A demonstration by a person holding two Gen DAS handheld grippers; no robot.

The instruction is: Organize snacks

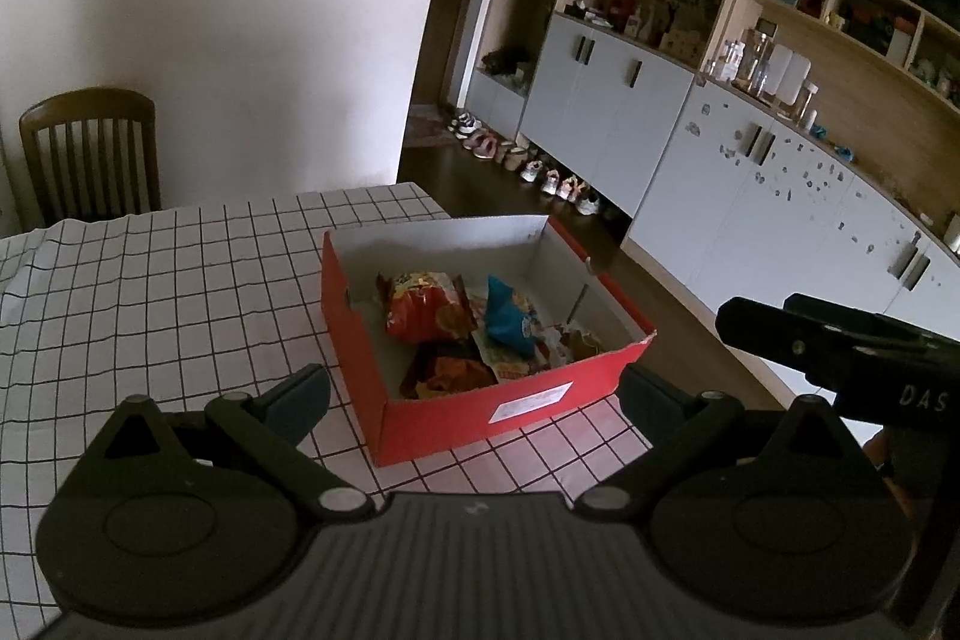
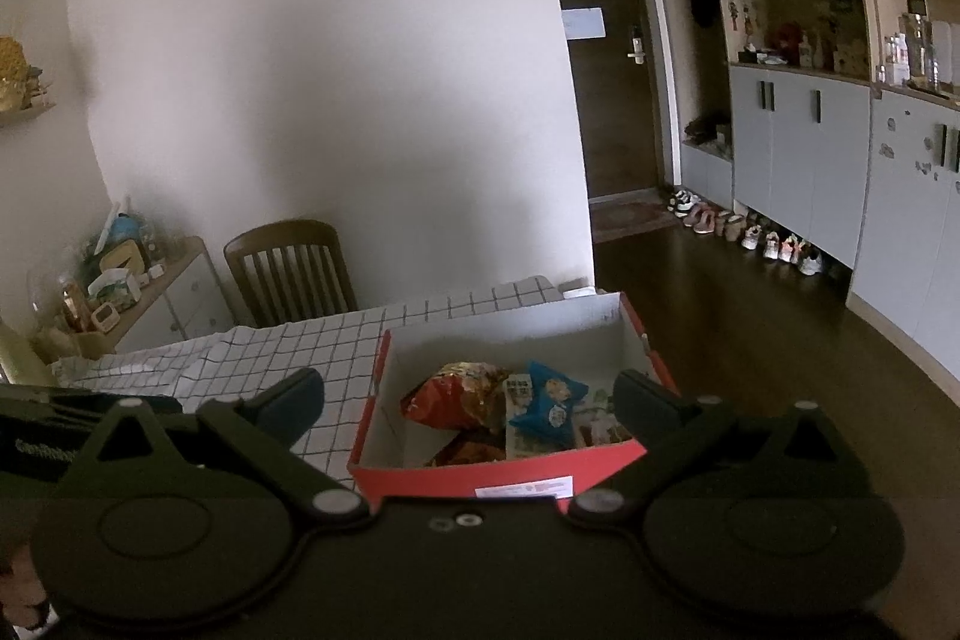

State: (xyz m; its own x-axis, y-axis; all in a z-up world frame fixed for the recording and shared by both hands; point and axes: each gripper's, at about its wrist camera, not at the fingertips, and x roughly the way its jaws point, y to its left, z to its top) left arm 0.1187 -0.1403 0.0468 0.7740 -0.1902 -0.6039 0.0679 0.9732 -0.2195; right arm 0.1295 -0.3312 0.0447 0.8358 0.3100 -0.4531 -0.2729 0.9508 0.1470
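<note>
one red box [image 1: 480, 403] sits mid-frame on the checked tabletop [image 1: 150, 292], holding one red bag [image 1: 423, 307] and one blue bag [image 1: 510, 316]; left hand-held gripper [image 1: 474, 391] and right hand-held gripper [image 2: 468, 403] both spread, holding nothing.

— Any way into the red box [image 1: 480, 409] at the table's [image 1: 150, 292] right edge?
— Wide open on top, only snack bags [image 1: 456, 322] piled inside. Bare cloth to its left, wooden chair [image 1: 90, 148] past the far edge.

We hold our left gripper [image 1: 474, 388] and right gripper [image 2: 471, 400] side by side, both with jaws spread wide and holding nothing.
</note>
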